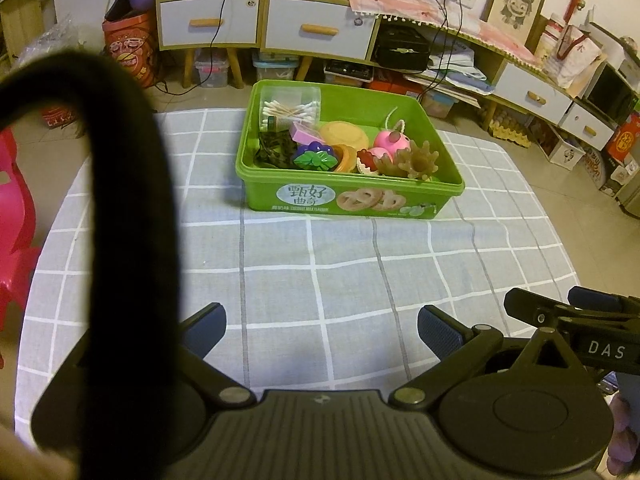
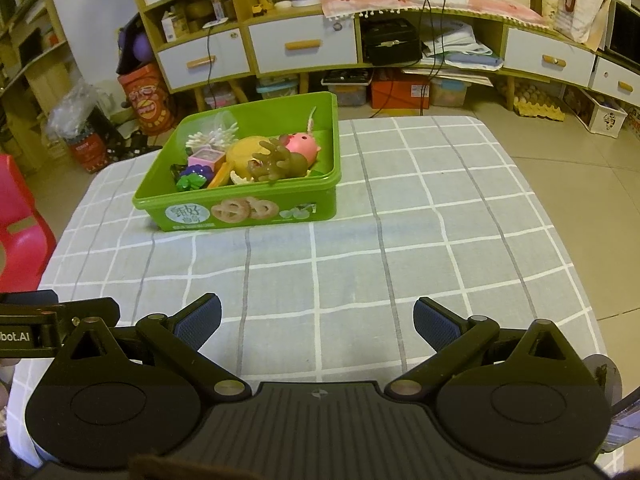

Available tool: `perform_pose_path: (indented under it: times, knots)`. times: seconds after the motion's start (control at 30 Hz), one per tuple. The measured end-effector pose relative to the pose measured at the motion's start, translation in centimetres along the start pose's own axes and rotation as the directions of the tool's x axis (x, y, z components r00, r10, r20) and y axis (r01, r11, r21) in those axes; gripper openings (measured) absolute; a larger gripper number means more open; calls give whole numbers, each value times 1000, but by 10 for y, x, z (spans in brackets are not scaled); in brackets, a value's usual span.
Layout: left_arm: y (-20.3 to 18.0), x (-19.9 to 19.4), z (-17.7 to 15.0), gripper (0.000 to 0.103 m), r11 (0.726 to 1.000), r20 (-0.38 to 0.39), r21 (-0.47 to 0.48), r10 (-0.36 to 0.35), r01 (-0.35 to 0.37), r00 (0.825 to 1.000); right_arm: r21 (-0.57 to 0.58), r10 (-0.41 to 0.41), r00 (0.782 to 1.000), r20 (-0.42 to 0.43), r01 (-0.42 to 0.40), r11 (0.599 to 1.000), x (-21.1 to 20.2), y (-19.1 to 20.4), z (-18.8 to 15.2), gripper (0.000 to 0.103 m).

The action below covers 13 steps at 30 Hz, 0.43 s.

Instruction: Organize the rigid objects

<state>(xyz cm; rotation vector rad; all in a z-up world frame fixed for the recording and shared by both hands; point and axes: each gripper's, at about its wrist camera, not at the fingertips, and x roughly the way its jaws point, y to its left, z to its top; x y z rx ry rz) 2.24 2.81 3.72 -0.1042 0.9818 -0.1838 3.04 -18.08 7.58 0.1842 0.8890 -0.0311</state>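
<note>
A green plastic box [image 1: 352,200] stands at the far side of the checked tablecloth [image 1: 320,280]; it also shows in the right wrist view [image 2: 248,210]. It holds a cotton swab case [image 1: 290,110], a purple grape toy [image 1: 314,154], a pink round toy [image 1: 390,140], a brown antler toy [image 1: 416,160] and an orange dish [image 1: 344,134]. My left gripper [image 1: 320,326] is open and empty, well short of the box. My right gripper [image 2: 318,322] is open and empty, near the table's front edge.
A black strap [image 1: 128,220] hangs across the left of the left wrist view. A red plastic chair [image 2: 20,224] stands left of the table. Shelves with drawers [image 2: 304,44] and storage boxes line the far wall.
</note>
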Motion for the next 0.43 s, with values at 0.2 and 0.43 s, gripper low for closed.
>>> perform_pose_path:
  times: [0.2,0.43]
  knots:
    - [-1,0,-1,79,1000,-4,17,-7,7,1000,-11,-5,1000,-7,5,1000,2,3,-2,101]
    - [2,10,-6,79,999,-15,39,1,-1,1000,-45,-52,998,-22,51,998,16,11,-10,101]
